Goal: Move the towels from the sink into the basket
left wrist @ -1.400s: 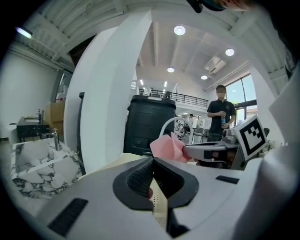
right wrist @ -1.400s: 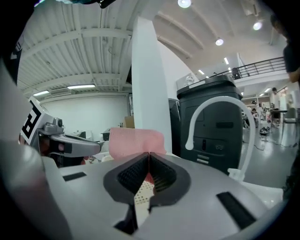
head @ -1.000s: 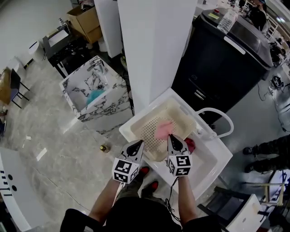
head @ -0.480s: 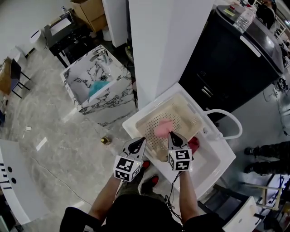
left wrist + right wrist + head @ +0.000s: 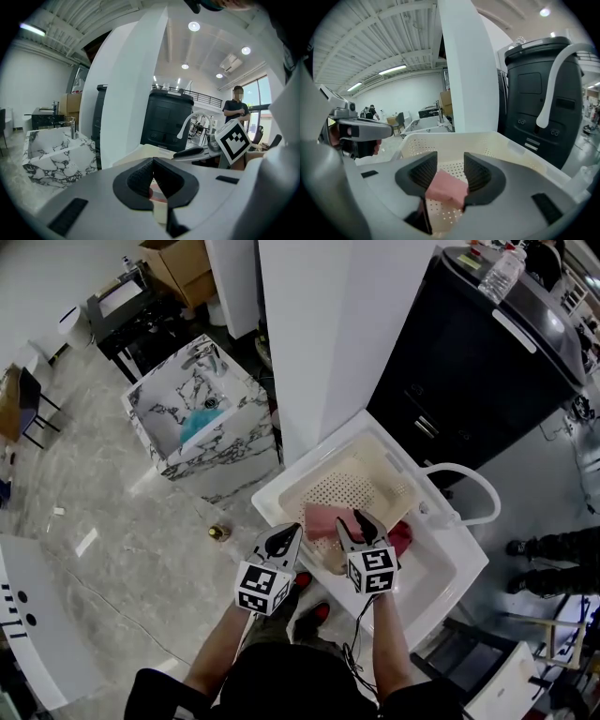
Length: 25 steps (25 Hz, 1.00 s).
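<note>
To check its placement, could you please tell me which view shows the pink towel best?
The head view: from above, the pink towel lies on the basket's perforated floor. The right gripper view shows part of it between the right gripper's jaws, which have just been opening. The left gripper view barely shows it.

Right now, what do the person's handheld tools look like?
The left gripper and right gripper each have black pointed jaws on a grey body, plus a white cube printed with black square markers. A thin dark cable hangs below the right one. Forearms are bare.
</note>
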Available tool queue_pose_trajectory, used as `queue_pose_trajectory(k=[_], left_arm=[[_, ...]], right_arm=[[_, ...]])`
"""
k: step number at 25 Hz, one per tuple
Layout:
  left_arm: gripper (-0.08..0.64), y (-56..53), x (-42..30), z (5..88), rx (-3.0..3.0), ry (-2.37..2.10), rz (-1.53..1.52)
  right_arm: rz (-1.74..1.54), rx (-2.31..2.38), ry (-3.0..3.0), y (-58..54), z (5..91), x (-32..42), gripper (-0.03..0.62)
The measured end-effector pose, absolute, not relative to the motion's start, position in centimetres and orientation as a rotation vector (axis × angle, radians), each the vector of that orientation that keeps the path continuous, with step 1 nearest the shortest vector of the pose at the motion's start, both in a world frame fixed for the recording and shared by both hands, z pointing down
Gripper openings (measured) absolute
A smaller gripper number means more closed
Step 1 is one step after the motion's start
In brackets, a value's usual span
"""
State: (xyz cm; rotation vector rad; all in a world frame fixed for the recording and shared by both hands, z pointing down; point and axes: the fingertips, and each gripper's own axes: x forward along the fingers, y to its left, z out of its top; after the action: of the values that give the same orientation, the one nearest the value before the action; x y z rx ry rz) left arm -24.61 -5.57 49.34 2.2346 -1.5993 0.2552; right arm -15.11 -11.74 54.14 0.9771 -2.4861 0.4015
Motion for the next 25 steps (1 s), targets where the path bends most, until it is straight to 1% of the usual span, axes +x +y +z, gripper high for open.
queue_pose_trajectory(k=[9, 16, 21, 24, 25], left_arm=[[0.005, -5.5, -24.0, 48.6, 2.263, -1.584, 0.247], [0.005, -6.1, -21.8, 47.0, 2.347, -1.527, 0.242], [0.005, -6.7, -18.7, 45.7, 2.433, -1.447, 0.24], [0.005, -7.0, -16.5, 44.8, 2.491, -1.386, 0.242], [0.005, -7.0, -15.8, 44.6, 2.509, -1.364, 0.241]], right_arm=[[0.39, 1.059, -2.527, -11.7, 52.4, -14.2, 0.186], [0.346, 1.189, -2.56, -11.2, 49.3, -11.4, 0.181], [0.291, 1.356, -2.532, -10.6, 47.1, -7.3, 0.132], [0.279, 1.469, -2.495, -9.9, 46.2, -4.2, 0.083], [0.273, 1.506, -2.478, -9.6, 46.0, -3.2, 0.08]])
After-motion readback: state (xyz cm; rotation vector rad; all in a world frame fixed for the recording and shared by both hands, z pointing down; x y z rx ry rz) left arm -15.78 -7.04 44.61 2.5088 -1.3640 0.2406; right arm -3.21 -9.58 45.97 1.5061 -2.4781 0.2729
